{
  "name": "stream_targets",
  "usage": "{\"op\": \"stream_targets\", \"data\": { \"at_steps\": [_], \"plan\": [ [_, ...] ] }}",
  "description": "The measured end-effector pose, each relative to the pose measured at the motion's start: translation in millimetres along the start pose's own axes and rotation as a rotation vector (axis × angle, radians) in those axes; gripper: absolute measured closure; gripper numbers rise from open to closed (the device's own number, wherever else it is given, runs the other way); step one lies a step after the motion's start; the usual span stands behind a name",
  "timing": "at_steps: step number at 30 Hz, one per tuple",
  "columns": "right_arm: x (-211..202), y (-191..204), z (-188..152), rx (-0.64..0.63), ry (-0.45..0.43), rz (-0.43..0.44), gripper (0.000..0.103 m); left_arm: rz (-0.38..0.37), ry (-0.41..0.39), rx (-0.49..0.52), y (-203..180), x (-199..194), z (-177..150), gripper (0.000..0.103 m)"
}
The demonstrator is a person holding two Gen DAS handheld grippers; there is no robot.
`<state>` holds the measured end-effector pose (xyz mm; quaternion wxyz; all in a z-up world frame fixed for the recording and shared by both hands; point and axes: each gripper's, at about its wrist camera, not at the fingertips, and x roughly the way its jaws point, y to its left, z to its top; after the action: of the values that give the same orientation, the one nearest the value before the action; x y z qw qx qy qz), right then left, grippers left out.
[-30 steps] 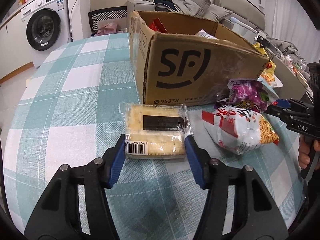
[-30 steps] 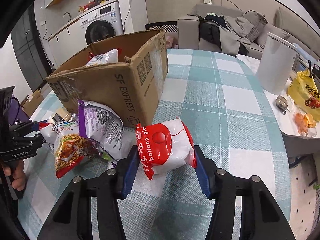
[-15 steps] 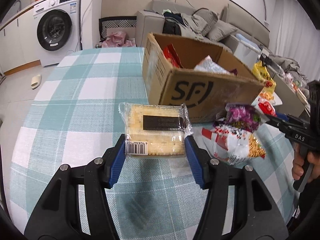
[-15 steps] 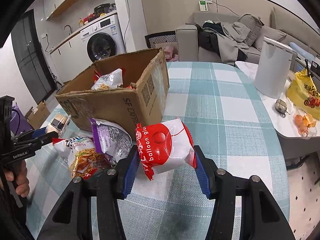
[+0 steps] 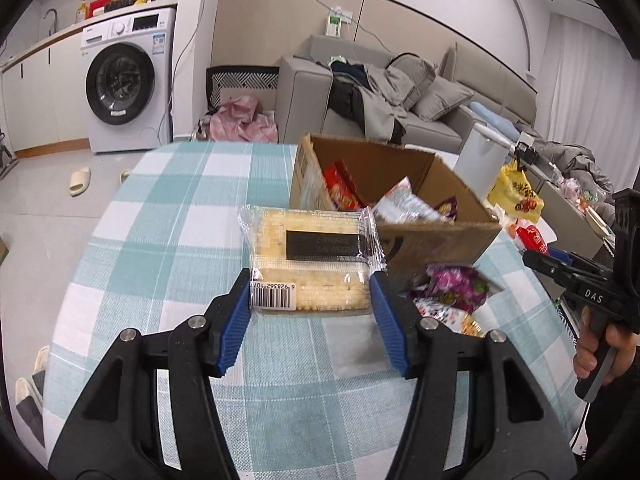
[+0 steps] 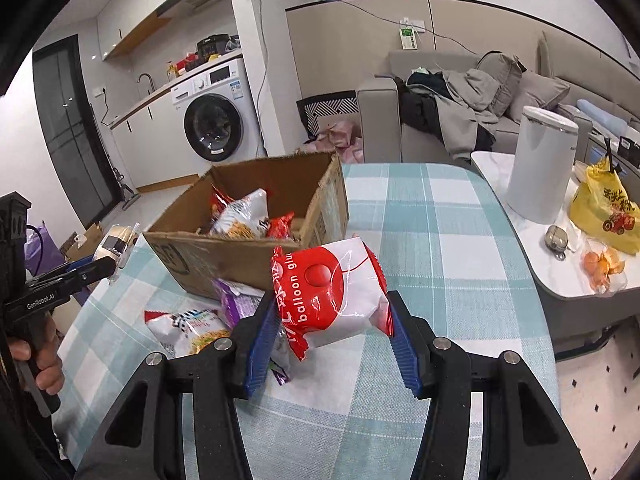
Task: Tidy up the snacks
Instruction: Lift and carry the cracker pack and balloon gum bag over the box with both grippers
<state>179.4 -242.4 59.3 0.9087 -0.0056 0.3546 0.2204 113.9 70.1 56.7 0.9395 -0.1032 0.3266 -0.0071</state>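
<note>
Over a table in a teal-checked cloth (image 5: 168,240), the left gripper (image 5: 310,308) pinches a clear-wrapped pack of pale crackers (image 5: 310,256) held clear of the cloth, in front of the open cardboard box (image 6: 240,248). The right gripper (image 6: 332,328) clamps a red-and-white snack bag (image 6: 332,288), also aloft, beside that box. Loose packets (image 6: 200,320) lie against the box's near wall.

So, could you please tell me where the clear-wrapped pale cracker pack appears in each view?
Left wrist: cracker pack centre, clamped in the left gripper.
Right wrist: cracker pack far left, small.
Shared landmark: brown cardboard box.
</note>
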Motion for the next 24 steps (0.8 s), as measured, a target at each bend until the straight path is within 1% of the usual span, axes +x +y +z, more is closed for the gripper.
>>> {"op": "stream_targets", "data": {
  "at_steps": [11,18,24],
  "plan": [
    [-10,18,28,0.0,-0.047,0.052,0.049,-0.018,-0.059,0.039,-22,-12,37,0.048],
    [-11,25,48,0.018,-0.084,0.077,0.049,-0.023,-0.069,0.064,-39,-7,56,0.048],
    [-8,28,62,0.033,-0.1,0.096,0.049,-0.026,-0.07,0.074,-51,5,70,0.048]
  ]
}}
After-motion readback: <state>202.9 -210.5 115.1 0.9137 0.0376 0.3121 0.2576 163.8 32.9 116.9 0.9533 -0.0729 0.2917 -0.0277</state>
